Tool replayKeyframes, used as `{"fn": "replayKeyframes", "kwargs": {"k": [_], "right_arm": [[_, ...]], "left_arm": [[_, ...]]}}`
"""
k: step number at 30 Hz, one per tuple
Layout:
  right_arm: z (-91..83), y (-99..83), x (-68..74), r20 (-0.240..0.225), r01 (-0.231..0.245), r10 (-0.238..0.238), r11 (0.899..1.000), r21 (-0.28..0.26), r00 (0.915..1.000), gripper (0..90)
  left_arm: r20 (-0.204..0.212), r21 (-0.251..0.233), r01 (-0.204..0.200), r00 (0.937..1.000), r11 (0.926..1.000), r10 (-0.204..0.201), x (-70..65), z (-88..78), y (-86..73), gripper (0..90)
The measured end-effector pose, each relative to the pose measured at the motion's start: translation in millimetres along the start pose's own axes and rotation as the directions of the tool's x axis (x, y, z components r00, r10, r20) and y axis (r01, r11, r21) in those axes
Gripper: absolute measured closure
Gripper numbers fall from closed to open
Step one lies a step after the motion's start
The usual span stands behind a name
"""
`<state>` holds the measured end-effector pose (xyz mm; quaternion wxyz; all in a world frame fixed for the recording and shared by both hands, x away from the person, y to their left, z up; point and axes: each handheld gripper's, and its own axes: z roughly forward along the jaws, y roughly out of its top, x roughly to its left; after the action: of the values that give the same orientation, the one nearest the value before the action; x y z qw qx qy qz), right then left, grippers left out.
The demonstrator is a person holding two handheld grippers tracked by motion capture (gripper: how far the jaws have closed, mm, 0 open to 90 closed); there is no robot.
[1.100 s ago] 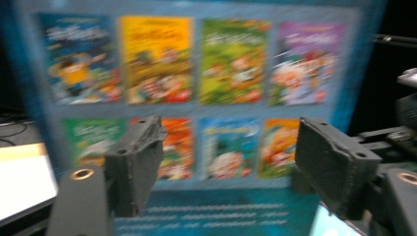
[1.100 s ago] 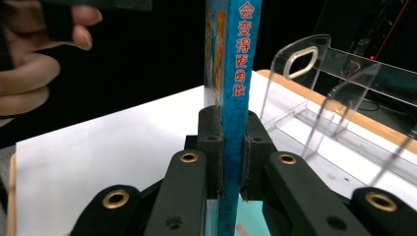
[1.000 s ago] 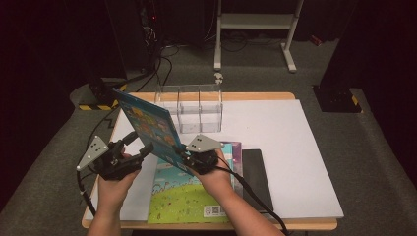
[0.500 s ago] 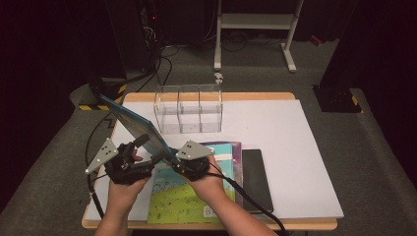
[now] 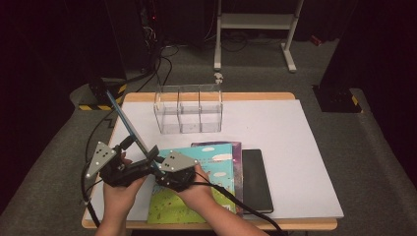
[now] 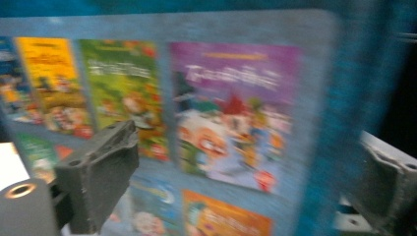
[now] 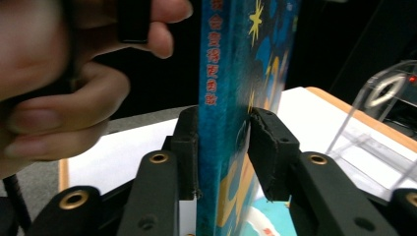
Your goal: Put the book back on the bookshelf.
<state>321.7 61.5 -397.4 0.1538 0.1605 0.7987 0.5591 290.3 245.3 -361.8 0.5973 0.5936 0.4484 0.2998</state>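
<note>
A thin blue picture book (image 5: 130, 129) stands on edge at the table's near left and leans up toward the far left. My left gripper (image 5: 142, 166) is shut on its lower part. Its own view has the back cover (image 6: 231, 123) across the left gripper (image 6: 246, 142), whose jaws have just eased slightly wider. My right gripper (image 5: 156, 169) meets the same lower edge from the right. In its own view the book (image 7: 221, 59) stands edge-on between the right gripper (image 7: 223, 118) jaws. These have just been opening, and the right pad (image 7: 268, 152) stands barely off the cover.
A clear three-compartment holder (image 5: 189, 109) stands mid-table on the white mat (image 5: 285, 137). Flat by my right hand lie a green and teal book (image 5: 206, 189) over a purple one (image 5: 237, 147), and a black book (image 5: 256, 179). A metal stand (image 5: 255, 24) is beyond the table.
The book turned from showing its cover to standing edge-on and shifted left and nearer. Both hands moved left with it, and the right gripper closed in beside the left.
</note>
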Motion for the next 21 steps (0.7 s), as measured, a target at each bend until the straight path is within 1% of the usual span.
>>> {"fn": "replayKeyframes", "kwargs": {"k": [1, 2, 4, 5, 6, 7, 8, 9, 10, 11, 12, 13, 14, 15, 16, 17, 18, 19, 20, 21], "right_arm": [[0.0, 0.0, 0.0, 0.0, 0.0, 0.0, 1.0, 0.0, 1.0, 62.9], [0.7, -1.2, 1.9, -0.013, -0.001, 0.001, 1.0, 0.002, 0.9999, 59.9], [-1.7, -1.4, 1.7, -0.028, -0.015, 0.015, 1.0, 0.004, 0.9995, 53.1], [-1.7, -1.4, 1.7, -0.028, -0.015, 0.015, 1.0, 0.004, 0.9995, 53.1], [-8.9, -2.2, 1.3, -0.037, -0.023, 0.024, 1.0, 0.012, 0.999, 48.0], [-12.5, -2.8, 1.2, -0.037, -0.022, 0.023, 1.0, 0.012, 0.9991, 46.8], [-12.5, -2.8, 1.2, -0.037, -0.022, 0.023, 1.0, 0.012, 0.9991, 46.8], [-26.5, -6.0, -0.6, -0.037, -0.02, 0.02, 1.0, 0.0, 0.9991, 45.9], [-33.1, -7.8, -2.9, -0.035, -0.026, 0.026, 1.0, -0.001, 0.9991, 45.2], [-33.1, -7.8, -2.9, -0.035, -0.026, 0.026, 1.0, -0.001, 0.9991, 45.2], [-49.8, -14.1, -10.9, -0.008, -0.039, 0.039, 0.999, 0.004, 0.9992, 44.5], [-55.7, -17.4, -14.8, 0.007, -0.042, 0.042, 0.999, 0.005, 0.9991, 44.5], [-63.9, -22.6, -20.6, 0.034, -0.042, 0.042, 0.999, 0.01, 0.9986, 44.5], [-63.9, -22.6, -20.6, 0.034, -0.042, 0.042, 0.999, 0.01, 0.9986, 44.5], [-72.4, -28.9, -27.5, 0.067, -0.039, 0.037, 0.999, 0.019, 0.997, 44.6], [-81.2, -36.4, -35.3, 0.105, -0.042, 0.039, 0.999, 0.027, 0.9937, 44.7], [-100.0, -53.9, -53.7, 0.176, -0.061, 0.052, 0.997, 0.05, 0.983, 45.0], [-100.0, -53.9, -53.7, 0.176, -0.061, 0.052, 0.997, 0.05, 0.983, 45.0], [-119.7, -73.0, -73.3, 0.249, -0.098, 0.077, 0.993, 0.072, 0.9653, 45.3], [-119.7, -73.0, -73.3, 0.249, -0.098, 0.077, 0.993, 0.072, 0.9653, 45.3]], "left_arm": [[0.008, 0.002, -0.003, 1.0, 1.0, 0.003, 2.7, -0.8, -0.3, 10.5], [0.012, 0.004, -0.004, 0.9999, 1.0, 0.004, 5.3, -2.6, -0.2, 9.7], [0.006, -0.003, -0.009, 0.9999, 1.0, 0.009, 8.4, -6.3, 0.9, 11.0], [0.006, -0.003, -0.009, 0.9999, 1.0, 0.009, 8.4, -6.3, 0.9, 11.8], [0.008, -0.004, -0.001, 1.0, 1.0, 0.001, 11.6, -8.6, 1.8, 12.0], [0.014, -0.004, 0.002, 0.9999, 1.0, -0.002, 13.7, -9.5, 2.3, 12.0], [0.014, -0.004, 0.002, 0.9999, 1.0, -0.002, 13.7, -9.5, 2.3, 12.0], [0.021, -0.001, 0.003, 0.9998, 1.0, -0.003, 16.3, -10.9, 2.8, 12.3], [0.027, 0.001, 0.006, 0.9996, 1.0, -0.006, 18.0, -11.7, 3.1, 12.6], [0.032, 0.004, 0.008, 0.9994, 1.0, -0.008, 19.4, -12.4, 3.4, 12.6], [0.04, 0.008, 0.011, 0.9991, 0.9999, -0.011, 20.7, -12.9, 3.6, 13.2], [0.045, 0.011, 0.009, 0.9989, 0.9999, -0.01, 21.2, -13.1, 3.7, 13.4], [0.051, 0.015, 0.007, 0.9986, 0.9999, -0.008, 21.5, -13.3, 3.7, 13.7], [0.058, 0.023, 0.003, 0.9983, 0.9997, -0.005, 21.6, -13.5, 3.9, 13.7], [0.063, 0.031, 0.0, 0.998, 0.9995, -0.002, 21.5, -13.2, 4.3, 13.9], [0.068, 0.04, -0.005, 0.9977, 0.9992, 0.002, 21.2, -12.8, 4.9, 14.3], [0.075, 0.054, -0.016, 0.9971, 0.9984, 0.012, 20.4, -12.1, 6.1, 15.0], [0.075, 0.054, -0.016, 0.9971, 0.9984, 0.012, 20.4, -12.1, 6.1, 15.7], [0.079, 0.056, -0.023, 0.9967, 0.9982, 0.019, 19.7, -13.6, 5.3, 16.6], [0.079, 0.056, -0.023, 0.9967, 0.9982, 0.019, 19.7, -13.6, 5.3, 16.8]]}}
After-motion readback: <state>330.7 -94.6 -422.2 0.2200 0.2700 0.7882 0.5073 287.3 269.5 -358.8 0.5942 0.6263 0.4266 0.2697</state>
